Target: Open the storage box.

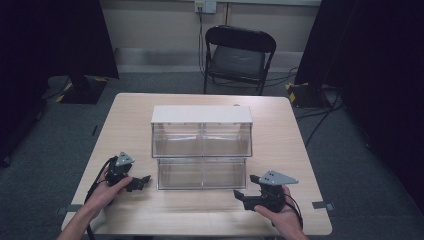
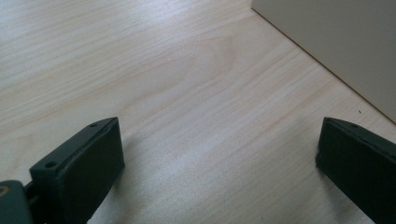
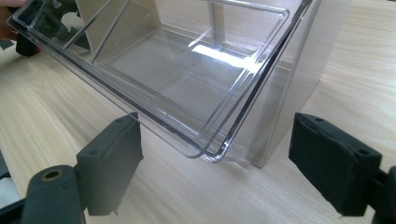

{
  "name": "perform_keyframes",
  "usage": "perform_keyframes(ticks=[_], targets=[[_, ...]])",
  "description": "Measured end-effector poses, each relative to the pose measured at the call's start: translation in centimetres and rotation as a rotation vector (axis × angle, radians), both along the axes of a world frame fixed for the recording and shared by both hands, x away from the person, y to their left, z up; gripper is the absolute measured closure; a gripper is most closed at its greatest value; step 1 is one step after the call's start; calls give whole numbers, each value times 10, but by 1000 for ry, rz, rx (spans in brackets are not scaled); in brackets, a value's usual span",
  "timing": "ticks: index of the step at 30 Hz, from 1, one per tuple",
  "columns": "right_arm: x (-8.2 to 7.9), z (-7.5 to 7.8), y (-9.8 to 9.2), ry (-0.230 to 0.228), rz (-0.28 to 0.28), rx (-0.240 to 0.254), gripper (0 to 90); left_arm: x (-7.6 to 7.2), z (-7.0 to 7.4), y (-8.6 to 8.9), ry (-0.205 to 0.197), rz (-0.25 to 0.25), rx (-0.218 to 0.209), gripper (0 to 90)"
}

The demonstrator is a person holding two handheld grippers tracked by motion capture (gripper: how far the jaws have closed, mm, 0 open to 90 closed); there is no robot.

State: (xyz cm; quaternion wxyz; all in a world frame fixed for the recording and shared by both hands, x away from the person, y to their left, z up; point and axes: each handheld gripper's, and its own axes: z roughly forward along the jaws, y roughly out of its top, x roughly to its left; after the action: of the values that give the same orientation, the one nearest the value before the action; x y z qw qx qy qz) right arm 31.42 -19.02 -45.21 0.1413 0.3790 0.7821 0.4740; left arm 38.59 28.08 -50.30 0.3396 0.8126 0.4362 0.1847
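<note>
I see the clear plastic tilt-bin cabinet with white top (image 1: 202, 145) mid-tabletop between my left gripper (image 1: 142, 181) and right gripper (image 1: 241, 196) (both jaws apart, empty); no writing is readable.

Left tool (image 2: 219, 158) jaws wide apart over table (image 2: 187, 84); cabinet wall (image 2: 345, 42) beyond.

I see a clear plastic two-tier drawer cabinet with a white top (image 1: 201, 114) standing upright near the middle of the light wooden table (image 1: 280, 210). Its lower transparent bin (image 3: 187, 79) is tilted open toward me.
</note>
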Motion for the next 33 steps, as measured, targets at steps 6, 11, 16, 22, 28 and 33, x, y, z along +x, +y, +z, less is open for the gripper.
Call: perform_keyframes(ticks=[6,11,16,22,28,33], targets=[[0,1,-1,6,4,7,167,0,0,0,0,0,0,3],[0,5,-2,6,17,21,165,0,0,0,0,0,0,3],[0,5,-3,3,16,20,163,0,0,0,0,0,0,3],[0,6,-3,2,16,14,165,0,0,0,0,0,0,3],[0,7,-3,-9,21,10,165,0,0,0,0,0,0,1],[-1,9,-4,-18,24,12,166,0,0,0,0,0,0,2]])
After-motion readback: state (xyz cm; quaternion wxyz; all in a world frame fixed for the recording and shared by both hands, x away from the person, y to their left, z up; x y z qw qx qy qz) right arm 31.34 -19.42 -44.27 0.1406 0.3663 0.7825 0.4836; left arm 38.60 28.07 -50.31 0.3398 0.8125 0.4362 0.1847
